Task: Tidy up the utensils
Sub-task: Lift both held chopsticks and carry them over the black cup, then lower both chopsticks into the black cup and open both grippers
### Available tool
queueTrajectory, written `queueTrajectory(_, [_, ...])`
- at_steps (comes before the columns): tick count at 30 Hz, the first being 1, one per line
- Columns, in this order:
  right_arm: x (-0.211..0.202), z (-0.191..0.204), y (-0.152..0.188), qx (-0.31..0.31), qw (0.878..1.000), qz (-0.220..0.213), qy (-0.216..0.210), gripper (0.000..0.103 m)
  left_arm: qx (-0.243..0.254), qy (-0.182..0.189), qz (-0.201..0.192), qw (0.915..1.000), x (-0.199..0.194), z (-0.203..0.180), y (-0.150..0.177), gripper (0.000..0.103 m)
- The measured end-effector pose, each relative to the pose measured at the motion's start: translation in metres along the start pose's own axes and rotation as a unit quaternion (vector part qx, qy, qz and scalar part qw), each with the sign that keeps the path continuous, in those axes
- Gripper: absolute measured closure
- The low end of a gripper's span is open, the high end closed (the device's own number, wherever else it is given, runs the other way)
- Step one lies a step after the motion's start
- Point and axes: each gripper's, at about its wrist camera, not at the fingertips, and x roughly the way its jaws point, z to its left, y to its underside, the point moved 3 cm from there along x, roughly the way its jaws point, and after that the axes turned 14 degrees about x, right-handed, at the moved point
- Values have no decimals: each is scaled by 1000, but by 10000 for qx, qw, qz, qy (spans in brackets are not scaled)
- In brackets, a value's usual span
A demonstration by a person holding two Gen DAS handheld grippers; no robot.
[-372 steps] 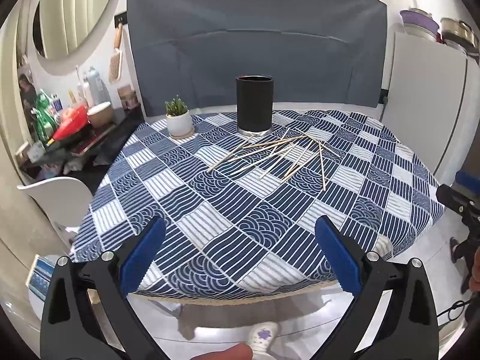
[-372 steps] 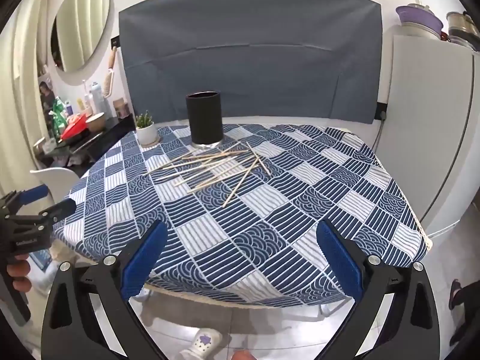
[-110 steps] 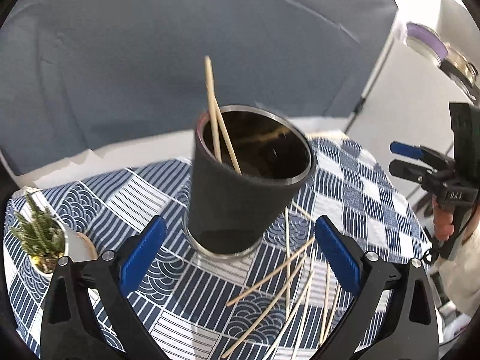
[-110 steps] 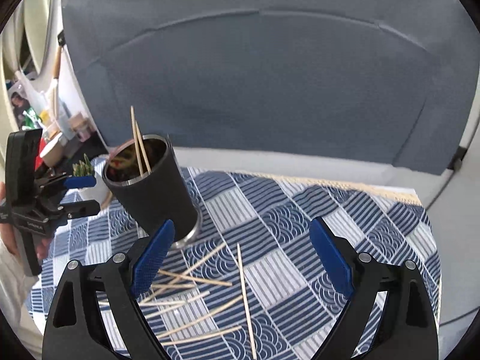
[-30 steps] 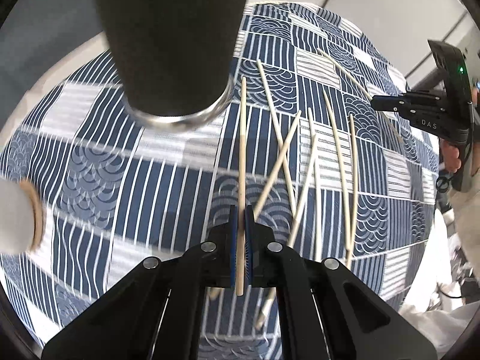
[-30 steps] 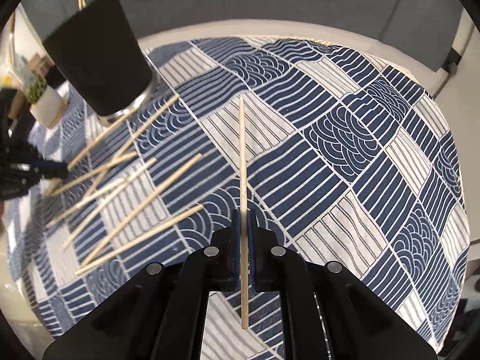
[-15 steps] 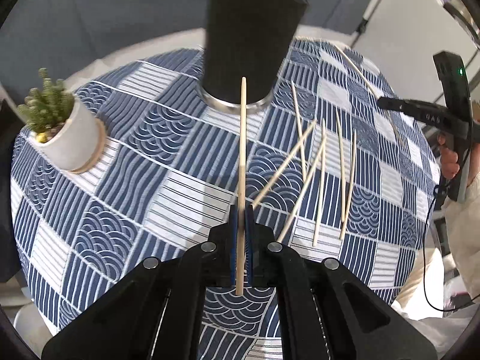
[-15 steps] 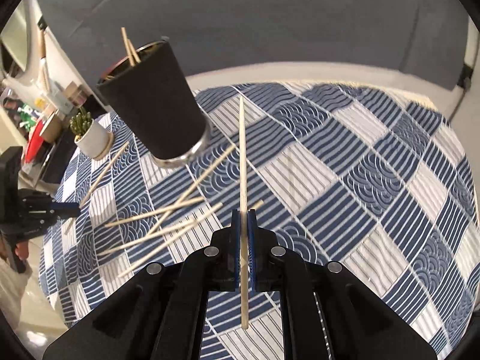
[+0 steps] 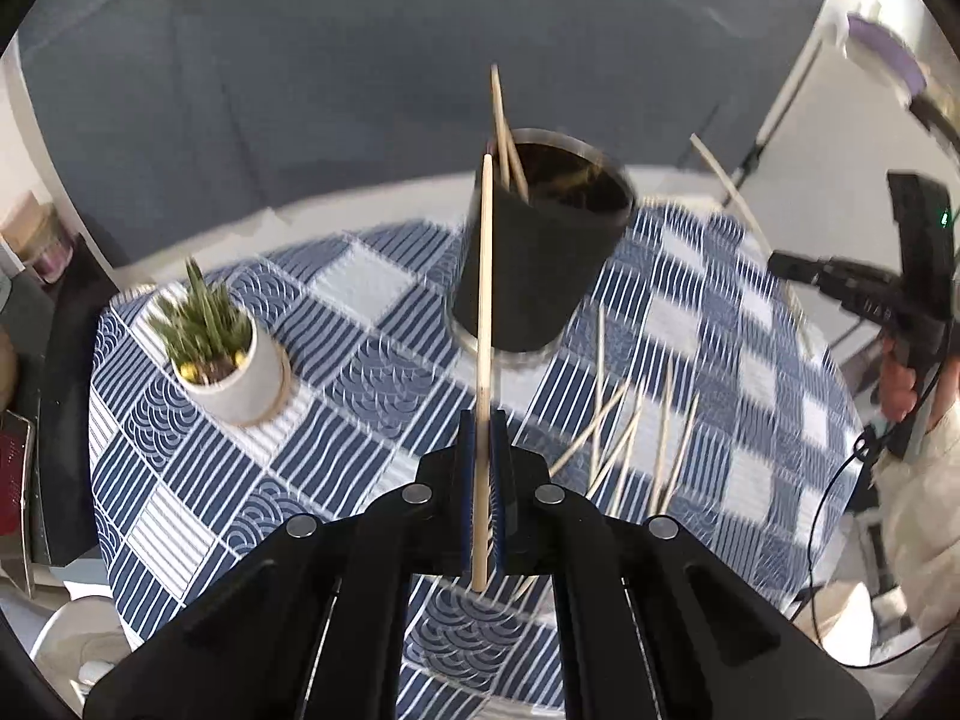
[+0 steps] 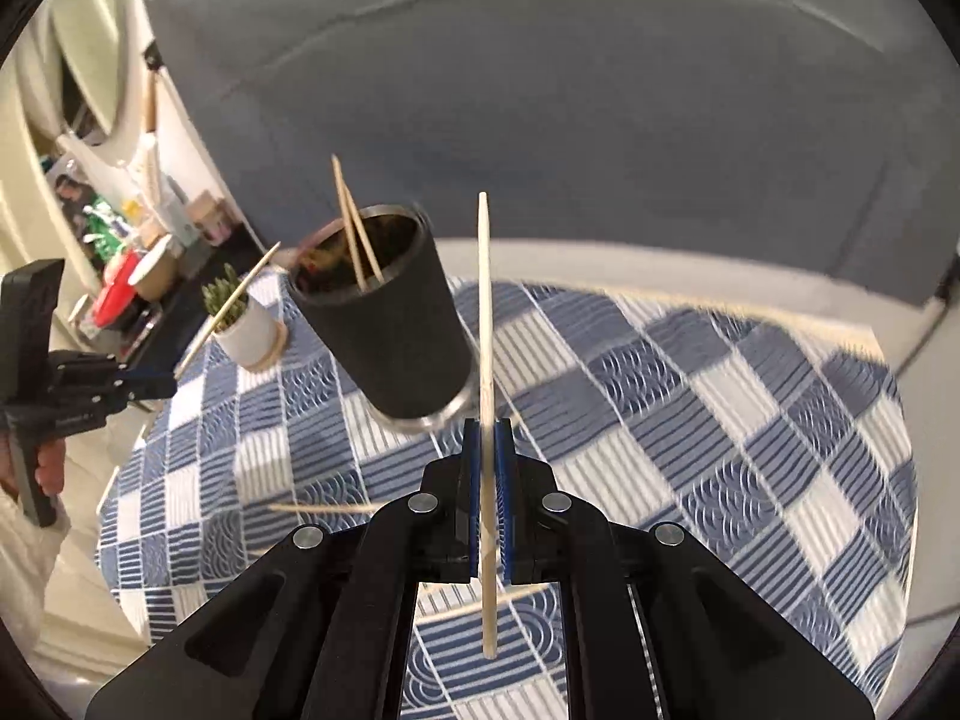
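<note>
The left gripper (image 9: 480, 480) is closed tight on one chopstick (image 9: 483, 324), its blue pads pinching the stick low on its length so that most of it points forward past the fingers; that grip leaves a long free end to aim, and the tip sits just at the near rim of the black cup (image 9: 540, 252), which looks like the lead-in to dropping it inside. The right gripper (image 10: 487, 480) is likewise clamped on a chopstick of its own (image 10: 485, 324), held the same way near its lower part, with the tip up in the air to the right of the cup (image 10: 384, 312) and not yet over its mouth. Two chopsticks (image 9: 504, 138) already lean inside the cup against its left wall, so the upright cup is serving as the holder and the job seems under way with much left. The rest of the chopsticks (image 9: 630, 426) lie loose and crossed on the checked blue tablecloth (image 9: 252, 450), to the right of the cup's base in the left view. A small potted plant (image 9: 222, 354) stands apart to the left, clear of the work. Taking one stick in each gripper probably halves the trips, though both tips must find one narrow opening without knocking each other or tipping the cup
</note>
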Motion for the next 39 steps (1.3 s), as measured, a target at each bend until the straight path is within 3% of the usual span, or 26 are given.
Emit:
queueTrajectory(6, [-8, 16, -29, -261, 9984, -181, -464, 98, -271, -156, -486, 9983, -25, -5, -31, 98])
queueTrajectory(12, [-12, 33, -56, -403, 9921, -409, -1111, 98, -527, 36, -1122, 9923, -41, -15, -64, 98])
queueTrajectory(15, [-12, 41, -67, -522, 9885, -422, -1355, 98, -649, 362, -1467, 9864, -46, -21, -78, 98])
queueTrajectory(22, [2, 48, -89, -658, 9810, -412, -1780, 98, -737, 180, -1659, 9832, -32, -25, -103, 98])
queueTrajectory(27, [24, 49, -105, -541, 9697, -453, -2337, 98, -730, 111, -1848, 9800, -10, -18, -111, 98])
queueTrajectory(39, [75, 58, -117, -520, 9544, -590, -2878, 98, -1084, 105, -2258, 9681, 29, 8, -115, 98])
